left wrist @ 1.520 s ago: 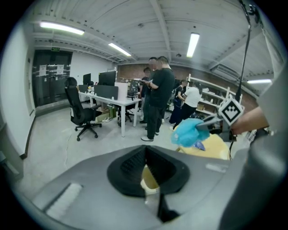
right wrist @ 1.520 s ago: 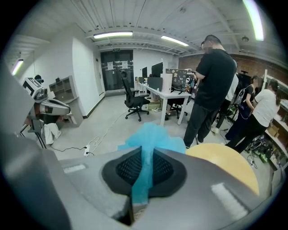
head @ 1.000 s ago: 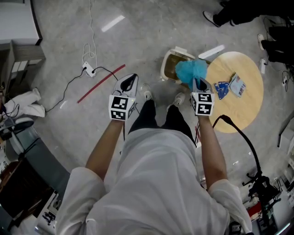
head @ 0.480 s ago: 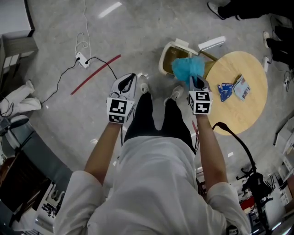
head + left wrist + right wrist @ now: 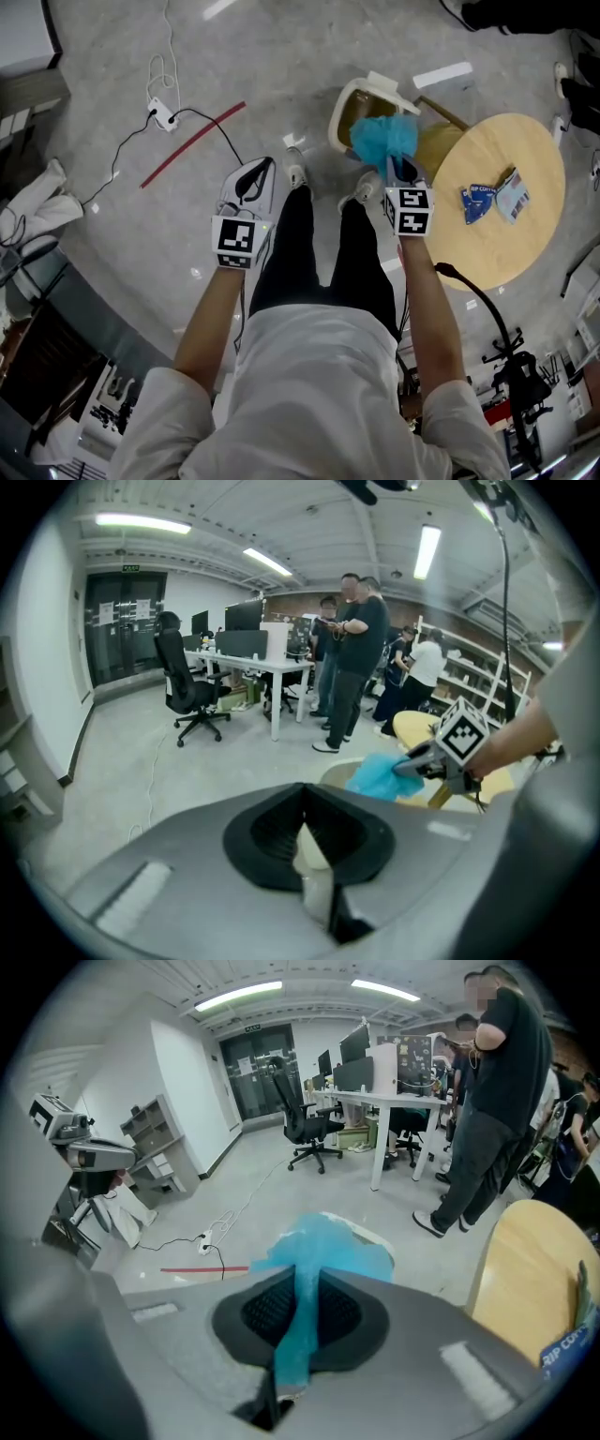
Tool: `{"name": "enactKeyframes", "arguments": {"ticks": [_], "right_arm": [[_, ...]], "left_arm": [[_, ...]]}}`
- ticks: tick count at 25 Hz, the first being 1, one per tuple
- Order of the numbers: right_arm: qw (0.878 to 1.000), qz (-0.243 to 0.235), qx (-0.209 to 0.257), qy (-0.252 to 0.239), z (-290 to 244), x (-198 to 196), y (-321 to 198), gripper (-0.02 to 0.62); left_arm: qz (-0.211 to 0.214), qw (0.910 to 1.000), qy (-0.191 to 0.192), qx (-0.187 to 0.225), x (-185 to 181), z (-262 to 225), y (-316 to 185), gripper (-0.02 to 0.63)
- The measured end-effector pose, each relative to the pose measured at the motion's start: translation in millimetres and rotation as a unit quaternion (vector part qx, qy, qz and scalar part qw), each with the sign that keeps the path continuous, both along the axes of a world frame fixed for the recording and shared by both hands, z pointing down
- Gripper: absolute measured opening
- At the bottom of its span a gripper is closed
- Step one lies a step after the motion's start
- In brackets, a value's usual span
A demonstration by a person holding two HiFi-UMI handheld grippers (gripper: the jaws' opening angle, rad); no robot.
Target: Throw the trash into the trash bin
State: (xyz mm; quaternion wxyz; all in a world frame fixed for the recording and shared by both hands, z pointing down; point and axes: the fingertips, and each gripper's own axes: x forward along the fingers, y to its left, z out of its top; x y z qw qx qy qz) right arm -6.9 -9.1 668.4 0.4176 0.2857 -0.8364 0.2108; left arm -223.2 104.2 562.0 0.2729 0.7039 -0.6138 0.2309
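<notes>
Two grippers, l to r: left gripper (image 5: 258, 173) has its jaws shut on nothing, well left of the trash bin (image 5: 339, 108). Right gripper (image 5: 401, 171) is the nearer one, jaws pinched on the blue trash (image 5: 384, 139), which hangs over the bin's mouth w/ the bin just ahead & below. Right gripper view shows the strip betw the jaws. Head view doesn't, but it shows the overlap. Imo it just needs letting go.

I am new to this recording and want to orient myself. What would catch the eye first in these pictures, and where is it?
The bright blue trash stands out most: the right gripper is shut on it and holds it over the open beige trash bin on the floor. Next comes the round wooden table beside the bin, with small blue packets on it.
</notes>
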Motion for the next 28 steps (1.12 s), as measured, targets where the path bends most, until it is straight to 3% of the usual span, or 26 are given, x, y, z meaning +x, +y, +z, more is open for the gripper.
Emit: {"name": "enactKeyframes", "arguments": {"ticks": [19, 28], "right_arm": [[0.998, 0.034, -0.046, 0.019, 176.6, -7.2, -8.0, 0.014], [0.997, 0.034, -0.056, 0.029, 246.1, -3.2, -6.3, 0.015]], "left_arm": [[0.020, 0.9992, 0.008, -0.034, 6.4, 121.1, 2.6, 0.004], [-0.021, 0.9964, 0.035, -0.074, 8.3, 170.5, 15.8, 0.003]]}}
